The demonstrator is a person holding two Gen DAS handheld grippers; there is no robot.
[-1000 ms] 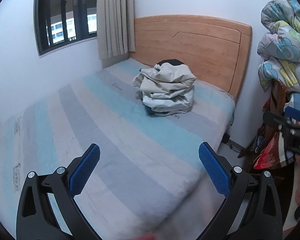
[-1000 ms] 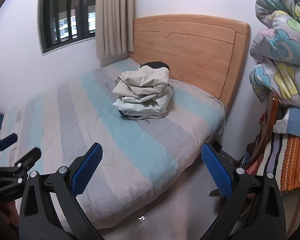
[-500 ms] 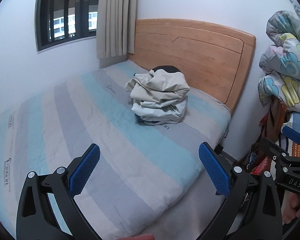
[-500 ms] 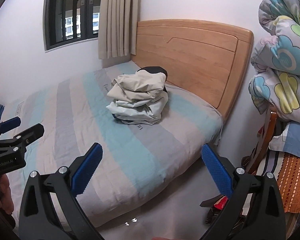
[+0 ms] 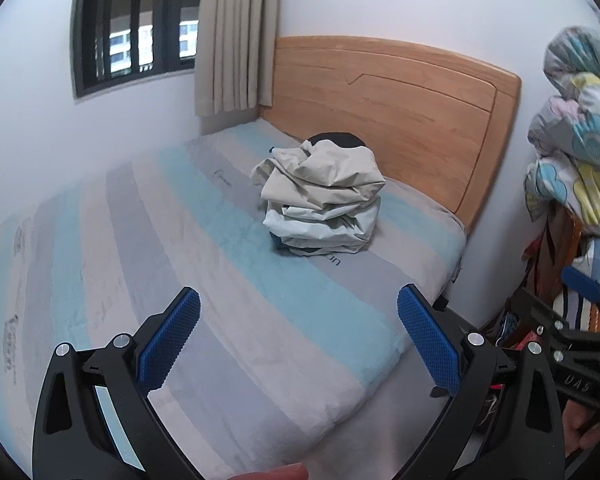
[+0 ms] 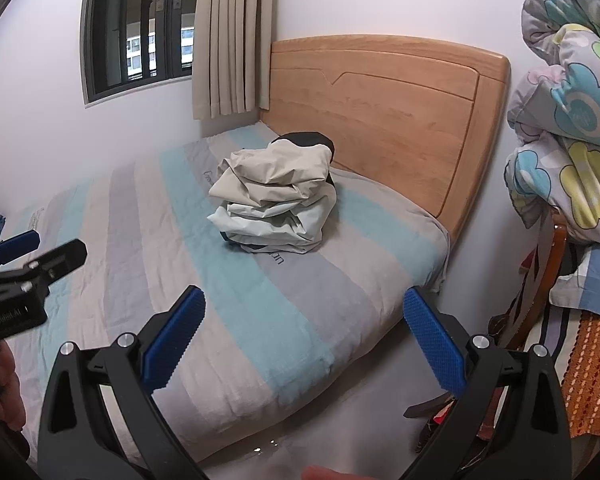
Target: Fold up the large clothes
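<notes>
A pile of folded pale beige and light grey clothes [image 5: 320, 196] with a dark garment under it lies on the striped bed [image 5: 180, 248] near the wooden headboard [image 5: 400, 120]; the pile also shows in the right wrist view [image 6: 276, 204]. My left gripper [image 5: 298, 340] is open and empty, held above the bed's near side, far from the pile. My right gripper [image 6: 304, 340] is open and empty over the bed's edge. The right gripper also shows at the left wrist view's right edge [image 5: 580, 320], the left gripper at the right wrist view's left edge [image 6: 20, 272].
A rolled floral quilt [image 6: 568, 128] is stacked at the right on a chair with striped and orange cloth [image 6: 588, 360]. A window [image 5: 136, 24] and beige curtain [image 5: 236, 36] are behind the bed. Bare floor [image 6: 340, 420] lies between bed and chair.
Both grippers have drawn back and lifted away from the bed, so the pile looks smaller and farther. Both stayed open and empty.
</notes>
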